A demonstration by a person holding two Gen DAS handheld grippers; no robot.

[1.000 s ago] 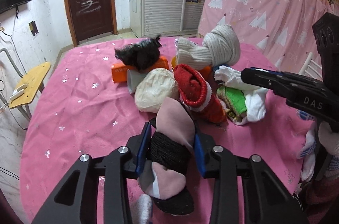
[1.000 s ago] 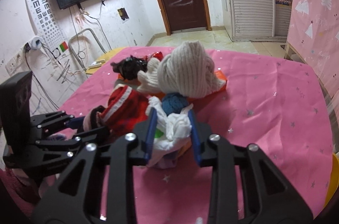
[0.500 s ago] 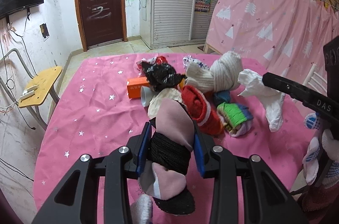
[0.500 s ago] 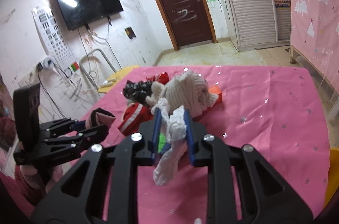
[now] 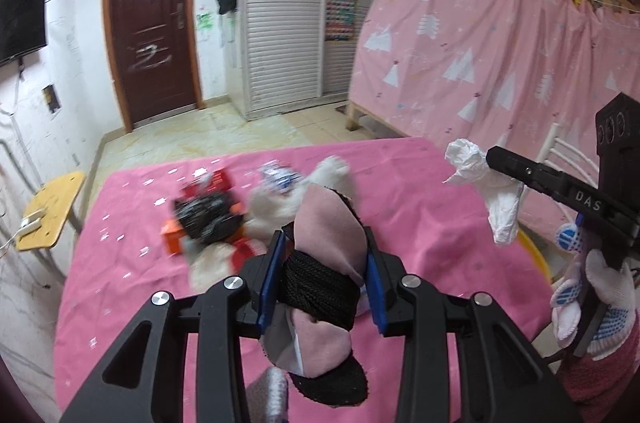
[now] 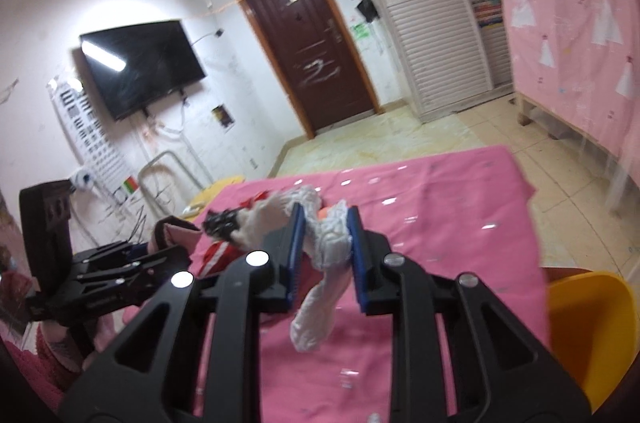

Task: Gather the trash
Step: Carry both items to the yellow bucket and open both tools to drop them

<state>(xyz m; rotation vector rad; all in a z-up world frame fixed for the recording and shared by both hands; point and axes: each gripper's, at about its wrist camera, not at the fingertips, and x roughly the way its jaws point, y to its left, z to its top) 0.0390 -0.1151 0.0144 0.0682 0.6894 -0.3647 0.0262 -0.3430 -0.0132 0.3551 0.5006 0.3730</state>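
Note:
My left gripper (image 5: 322, 279) is shut on a pink and black rolled sock bundle (image 5: 326, 263), held above the pink table (image 5: 120, 263). My right gripper (image 6: 323, 255) is shut on a crumpled white plastic bag (image 6: 326, 283) that hangs down from its jaws, well above the table; the bag also shows at the right of the left wrist view (image 5: 492, 191). A pile of rolled socks, a black bag (image 5: 208, 219) and an orange box (image 5: 172, 239) lies on the table under and beyond both grippers.
A yellow bin (image 6: 588, 327) stands off the table's right edge. A small yellow side table (image 5: 48, 215) stands to the left. A pink curtain (image 5: 500, 63) hangs to the right; a brown door (image 5: 148, 39) is at the back.
Both grippers have risen well above the pile. The right gripper lifted the white bag off the table and carried it right, toward the yellow bin. The left still holds the sock bundle.

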